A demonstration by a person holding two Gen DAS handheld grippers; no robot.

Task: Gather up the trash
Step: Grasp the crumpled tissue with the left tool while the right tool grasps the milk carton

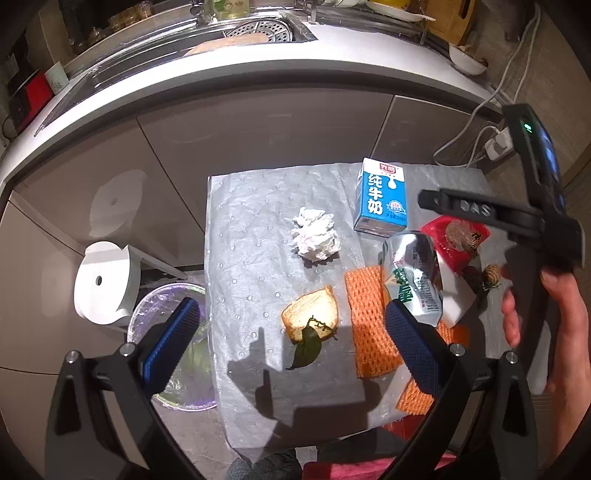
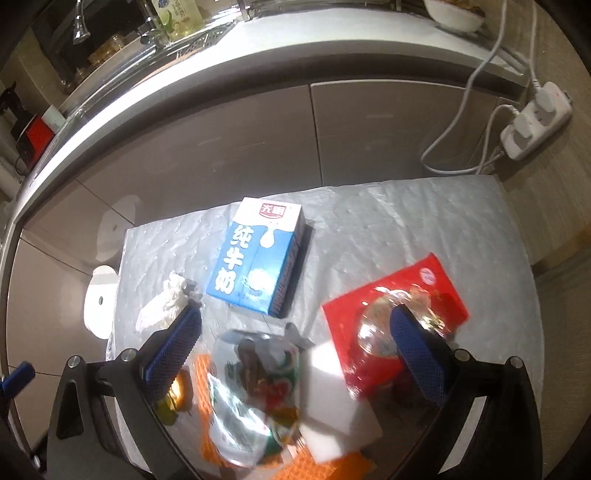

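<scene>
Trash lies on a grey mat: a crumpled tissue, a bread piece with a green leaf, orange foam netting, a silver snack bag, a red wrapper and a blue milk carton. My left gripper is open above the bread and leaf. My right gripper is open above the snack bag, with the red wrapper, the carton and the tissue around it. It also shows in the left wrist view.
A lined bin stands on the floor left of the mat, beside a white round stool. Kitchen cabinets and a counter with a sink lie behind. A power strip with cables hangs at right. A white block lies by the bag.
</scene>
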